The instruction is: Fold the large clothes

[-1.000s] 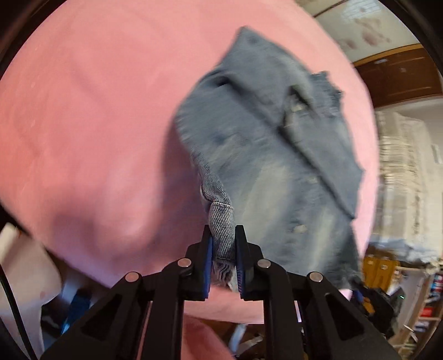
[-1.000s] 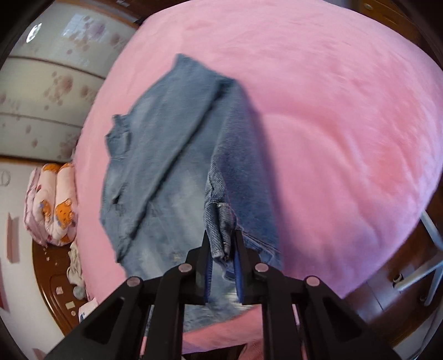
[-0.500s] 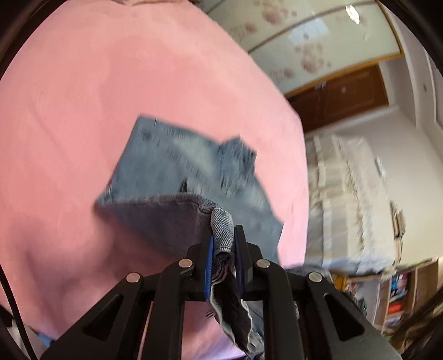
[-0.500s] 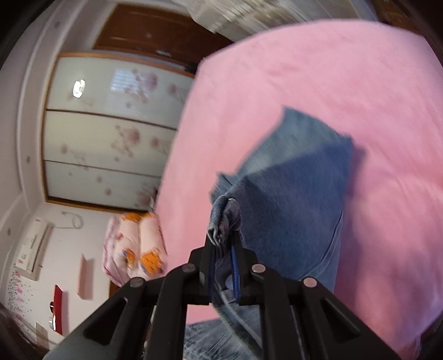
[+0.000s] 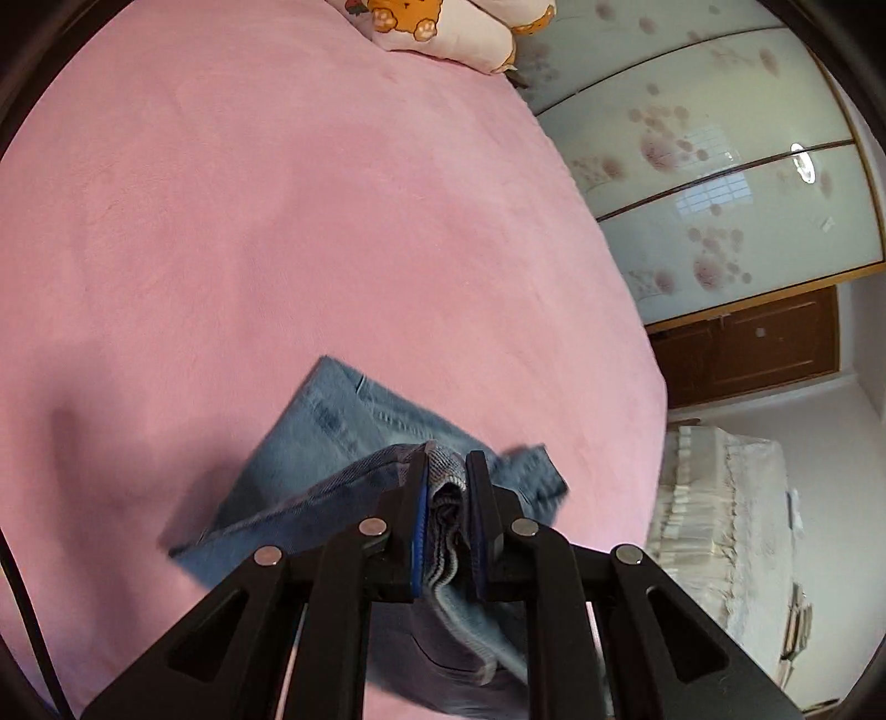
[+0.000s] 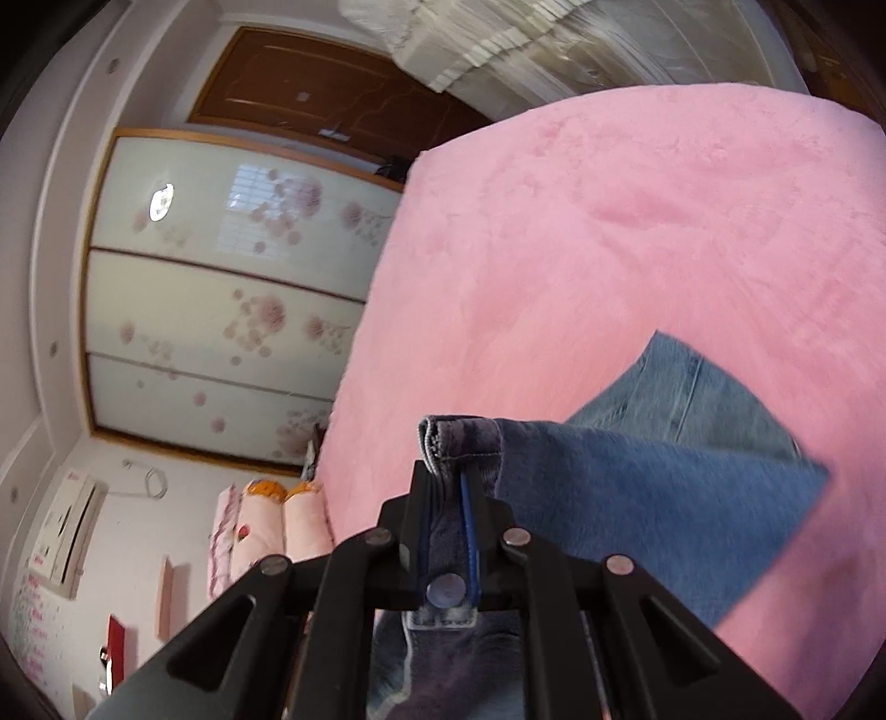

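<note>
2 tools are clamped on denim: my left tool (image 5: 446,471) grips a bunched hem of the denim garment (image 5: 354,443), and my right tool (image 6: 447,476) pinches a stitched edge of it with a metal button just below its tips. Since 1 second ago, when the garment hung spread out below both tools, I have carried the held edge up and over, so a doubled layer now lies on the pink bed (image 5: 277,221) with the lifted half draped toward me. I judge 1 fold is nearly laid and the next move is lowering and releasing. Only the left view shows the cartoon pillow (image 5: 443,27) at the bed's far end close up; only the right view shows the garment's darker underside.
</note>
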